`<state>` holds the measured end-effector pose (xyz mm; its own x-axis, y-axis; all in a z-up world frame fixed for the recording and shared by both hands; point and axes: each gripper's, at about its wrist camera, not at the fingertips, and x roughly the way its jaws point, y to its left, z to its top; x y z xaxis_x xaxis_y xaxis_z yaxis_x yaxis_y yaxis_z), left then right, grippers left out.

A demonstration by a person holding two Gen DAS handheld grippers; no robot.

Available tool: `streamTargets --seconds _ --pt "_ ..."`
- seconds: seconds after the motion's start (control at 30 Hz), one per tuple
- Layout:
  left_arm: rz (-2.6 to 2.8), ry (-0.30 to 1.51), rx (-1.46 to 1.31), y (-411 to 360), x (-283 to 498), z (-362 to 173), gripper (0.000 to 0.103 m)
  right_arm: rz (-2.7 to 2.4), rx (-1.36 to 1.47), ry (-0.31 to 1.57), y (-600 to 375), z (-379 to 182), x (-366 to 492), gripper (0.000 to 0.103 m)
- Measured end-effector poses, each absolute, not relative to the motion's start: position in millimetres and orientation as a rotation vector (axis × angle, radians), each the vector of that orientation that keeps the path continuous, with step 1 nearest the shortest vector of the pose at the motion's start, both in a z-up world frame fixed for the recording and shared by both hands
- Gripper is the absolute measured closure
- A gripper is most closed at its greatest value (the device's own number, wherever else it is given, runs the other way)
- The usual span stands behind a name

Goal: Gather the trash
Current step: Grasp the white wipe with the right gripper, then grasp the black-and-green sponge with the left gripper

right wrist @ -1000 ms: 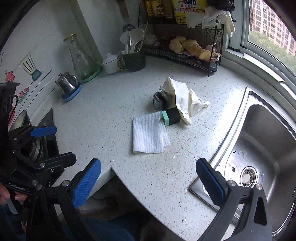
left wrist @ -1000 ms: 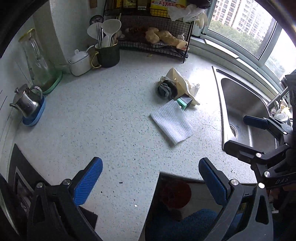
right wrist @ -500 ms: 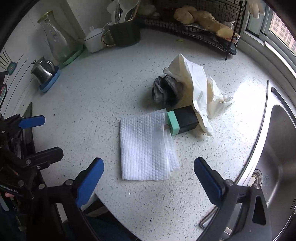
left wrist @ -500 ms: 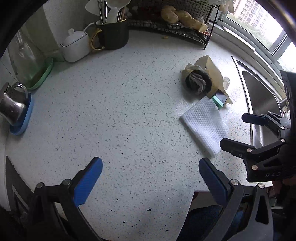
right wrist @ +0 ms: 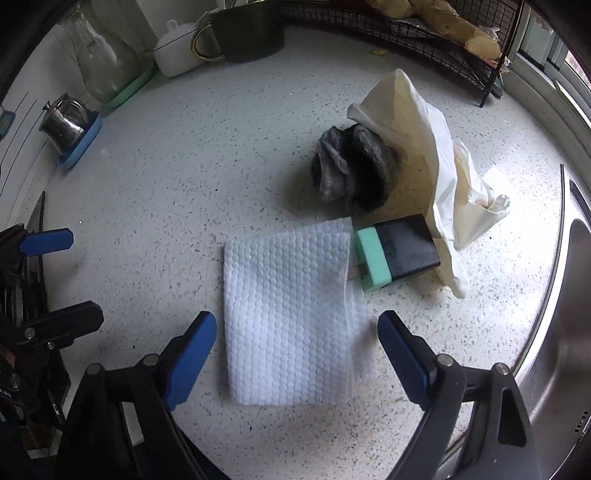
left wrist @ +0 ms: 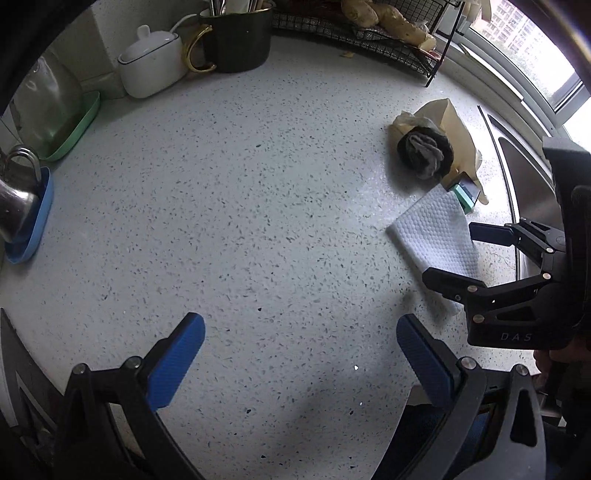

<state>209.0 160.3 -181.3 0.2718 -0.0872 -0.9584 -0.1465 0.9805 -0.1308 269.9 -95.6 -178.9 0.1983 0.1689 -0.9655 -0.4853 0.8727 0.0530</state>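
Note:
A white paper towel point(right wrist: 291, 314) lies flat on the speckled counter, between the open fingers of my right gripper point(right wrist: 295, 350). Just behind it lie a black box with a green end point(right wrist: 397, 249), a crumpled dark grey rag point(right wrist: 351, 170) and a cream plastic bag point(right wrist: 439, 162). The same items show at the right of the left wrist view: the towel point(left wrist: 436, 236), the rag point(left wrist: 424, 149) and the bag point(left wrist: 454, 118). My left gripper point(left wrist: 299, 362) is open and empty over bare counter, left of the trash.
A steel sink point(right wrist: 569, 314) lies to the right. At the back stand a wire rack point(left wrist: 369, 29), a dark mug of utensils point(left wrist: 234, 37), a white lidded pot point(left wrist: 151, 61), a glass jar on a green tray point(left wrist: 48, 110) and a steel jug on a blue saucer point(right wrist: 68, 125).
Both grippers have moved forward and down over the counter. The right one now has the paper towel between its open fingers. Nothing has been taken hold of.

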Motion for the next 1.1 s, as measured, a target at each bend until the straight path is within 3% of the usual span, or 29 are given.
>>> streamTargets --seconds 0.1,0.17,0.23,0.3,0.37,0.43,0.77,1.1 --pt "0.047 1.294 -0.224 165.5 205.9 -180.9 0.000 0.471 -0.358 1.265 -87.3 -179.7 262.8 0.028" --pt "0.053 1.294 -0.236 167.9 203.6 -181.2 0.000 0.489 -0.390 1.243 -83.4 -178.0 256.9 0.050" --pt "0.059 1.298 -0.248 169.8 200.6 -182.3 0.000 0.525 -0.402 1.236 -76.7 -176.2 251.7 0.062" --pt "0.062 1.301 -0.255 170.3 197.6 -183.2 0.000 0.546 -0.428 1.228 -69.3 -176.6 246.6 0.069" --pt "0.063 1.298 -0.255 169.2 194.6 -181.9 0.000 0.571 -0.432 1.224 -66.0 -176.7 241.6 0.084" --pt "0.058 1.291 -0.253 167.2 191.1 -178.6 0.000 0.582 -0.417 1.234 -62.6 -178.1 237.2 0.090" --pt "-0.038 1.252 -0.202 141.7 186.8 -159.0 0.000 0.536 -0.255 1.238 -103.8 -160.6 232.5 0.094" --pt "-0.225 1.231 -0.074 80.6 241.8 -147.3 0.000 0.349 -0.093 1.172 -192.8 -121.7 232.0 0.094"
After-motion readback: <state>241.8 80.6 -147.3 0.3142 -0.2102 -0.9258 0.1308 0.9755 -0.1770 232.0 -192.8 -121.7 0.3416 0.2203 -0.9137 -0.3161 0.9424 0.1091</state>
